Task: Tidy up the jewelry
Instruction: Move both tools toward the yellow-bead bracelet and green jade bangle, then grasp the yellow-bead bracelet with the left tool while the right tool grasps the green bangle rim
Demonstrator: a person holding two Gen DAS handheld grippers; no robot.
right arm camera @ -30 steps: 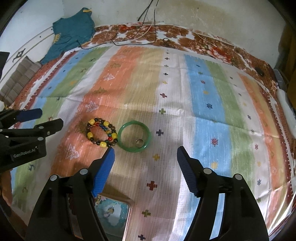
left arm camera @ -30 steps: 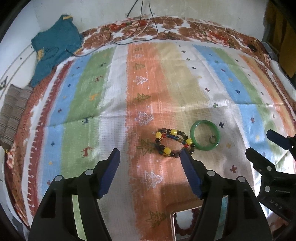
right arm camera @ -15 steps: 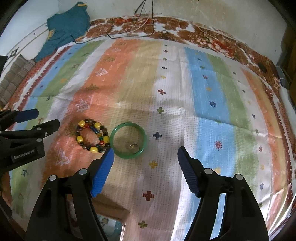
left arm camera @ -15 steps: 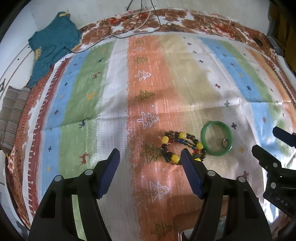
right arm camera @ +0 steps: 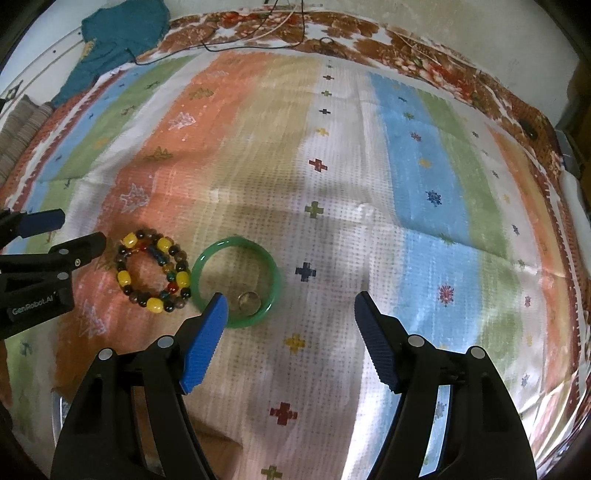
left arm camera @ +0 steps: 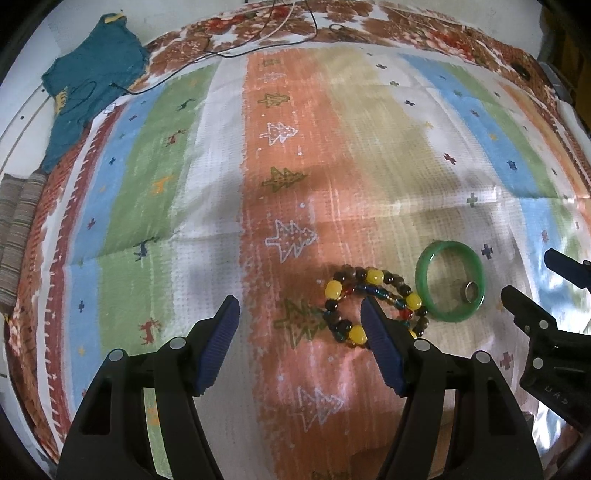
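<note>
The left tool (left arm camera: 300, 316) is held wide, its black plastic arms tipped with ribbed blue pads (left arm camera: 380, 347), and nothing is gripped between them. The right tool (right arm camera: 291, 309) is spread equally wide and is likewise empty. Both are angled steeply down over a woven striped blanket (right arm camera: 424, 192), coarse in texture and banded in orange, green, blue and white with small crosses and tree figures.

Just beyond the left tool's right pad a beaded bracelet (left arm camera: 373, 306) is seen lying flat on the orange band: round dark beads strung with larger glossy yellow ones. Just beside it, seemingly touching, a smooth green bangle (right arm camera: 236, 280), of glassy or stone-like look, is laid flat. Inside the bangle's ring, against its near rim, a small metallic ring (right arm camera: 248, 300) is found. A floral brown bedcover (right arm camera: 369, 33) is spread beneath the blanket, and a teal knitted garment (left arm camera: 92, 81) is crumpled at the far left corner.
</note>
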